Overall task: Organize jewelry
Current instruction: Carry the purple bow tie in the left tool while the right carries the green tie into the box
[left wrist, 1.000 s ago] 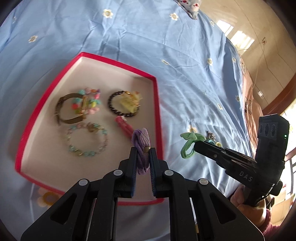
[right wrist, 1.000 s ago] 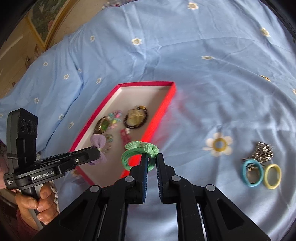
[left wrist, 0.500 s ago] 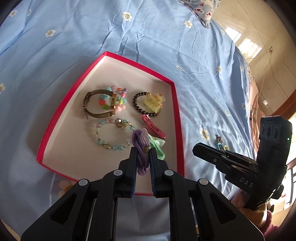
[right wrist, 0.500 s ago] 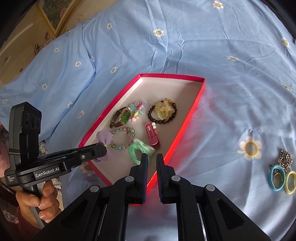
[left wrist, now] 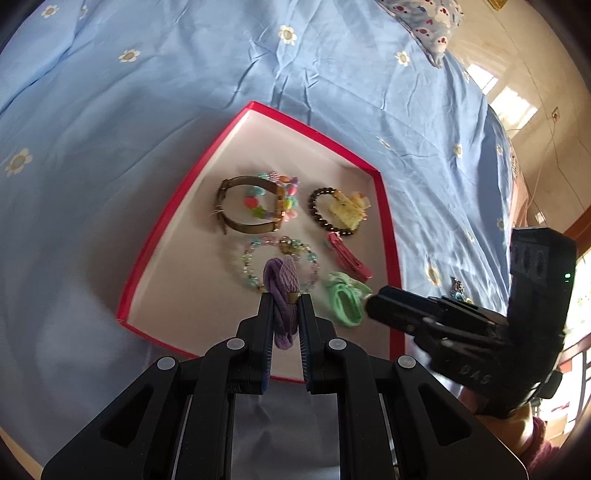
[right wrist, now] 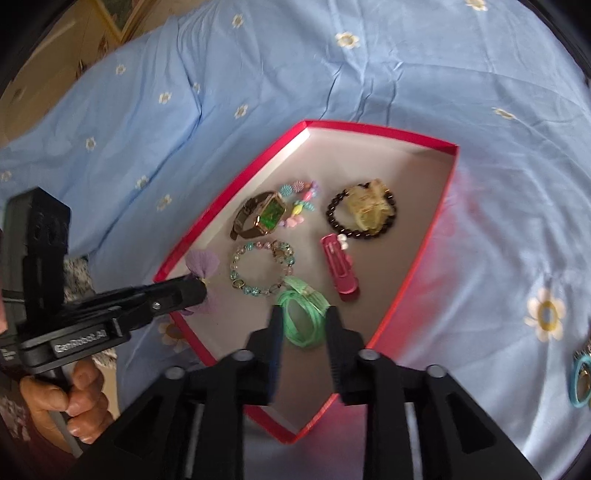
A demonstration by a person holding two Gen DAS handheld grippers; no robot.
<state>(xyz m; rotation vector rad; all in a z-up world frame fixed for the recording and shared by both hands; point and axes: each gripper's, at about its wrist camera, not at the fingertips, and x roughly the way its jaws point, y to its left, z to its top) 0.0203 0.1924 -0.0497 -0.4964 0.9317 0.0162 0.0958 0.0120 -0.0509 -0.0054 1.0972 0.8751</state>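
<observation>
Bedsheet (left wrist: 184, 110) looks like soft matte cotton, box (left wrist: 314, 133) is matte cardboard, hair ties (left wrist: 282, 284) are woven fabric, dark bead bracelet (right wrist: 360, 214) looks glossy.

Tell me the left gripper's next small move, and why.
Probably lower and open over the bare tray floor. The left gripper is shut on the purple hair tie above the red tray, while the green hair tie already lies inside, between the open right gripper fingers.

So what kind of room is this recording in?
Most likely a bedroom: everything sits on a bed under a blue flowered sheet, a patterned pillow lies at its far end, and tiled floor shows beside it.
</observation>
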